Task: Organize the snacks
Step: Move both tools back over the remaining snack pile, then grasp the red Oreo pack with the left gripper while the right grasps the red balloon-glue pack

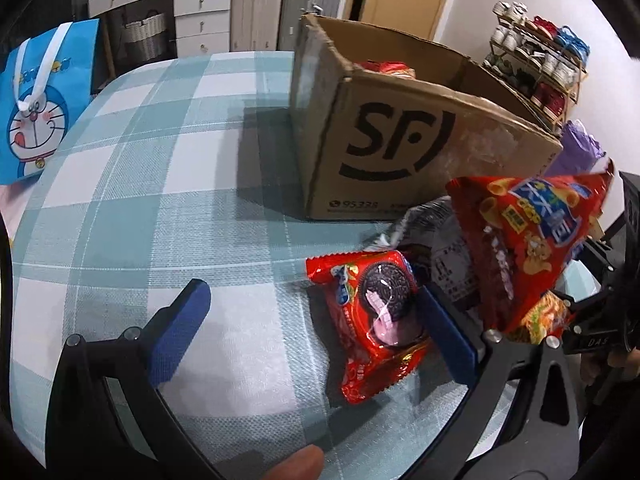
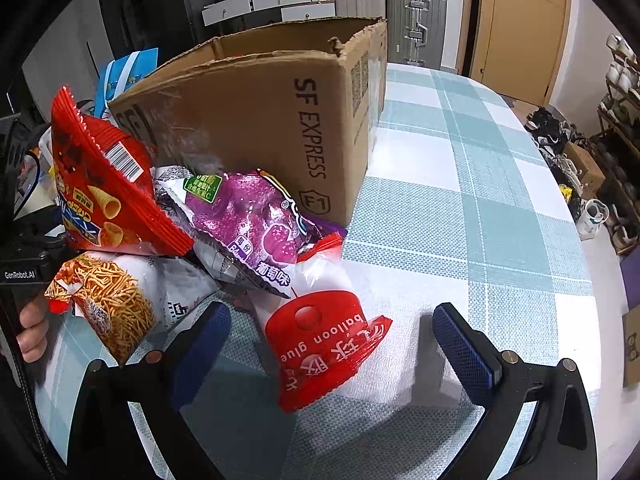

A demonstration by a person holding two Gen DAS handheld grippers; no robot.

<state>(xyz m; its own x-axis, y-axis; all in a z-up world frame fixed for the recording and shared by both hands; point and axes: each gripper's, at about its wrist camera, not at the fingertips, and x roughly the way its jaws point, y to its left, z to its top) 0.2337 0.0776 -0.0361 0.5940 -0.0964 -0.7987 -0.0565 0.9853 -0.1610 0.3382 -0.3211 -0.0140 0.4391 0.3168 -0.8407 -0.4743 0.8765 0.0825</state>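
Note:
My left gripper [image 1: 316, 328] is open low over the checked tablecloth [image 1: 160, 200]. A red Oreo packet [image 1: 376, 320] lies flat between its fingers, close against the right one. Behind it stands the open cardboard SF box [image 1: 400, 140], with a red packet [image 1: 384, 68] inside. My right gripper [image 2: 332, 344] is open too, straddling a red-and-white balloon-glue packet [image 2: 320, 328]. Piled beside the box [image 2: 260, 120] are a purple grape packet [image 2: 248, 216], a red corn-snack bag [image 2: 100, 184] and a noodle-snack pack [image 2: 108, 300].
A blue cartoon bag [image 1: 40, 100] hangs past the table's far left edge. Suitcases [image 2: 416, 20] and white drawers [image 1: 200, 20] line the back wall. A shoe rack [image 1: 536, 64] stands on the right, with a mug [image 2: 594, 212] on the floor.

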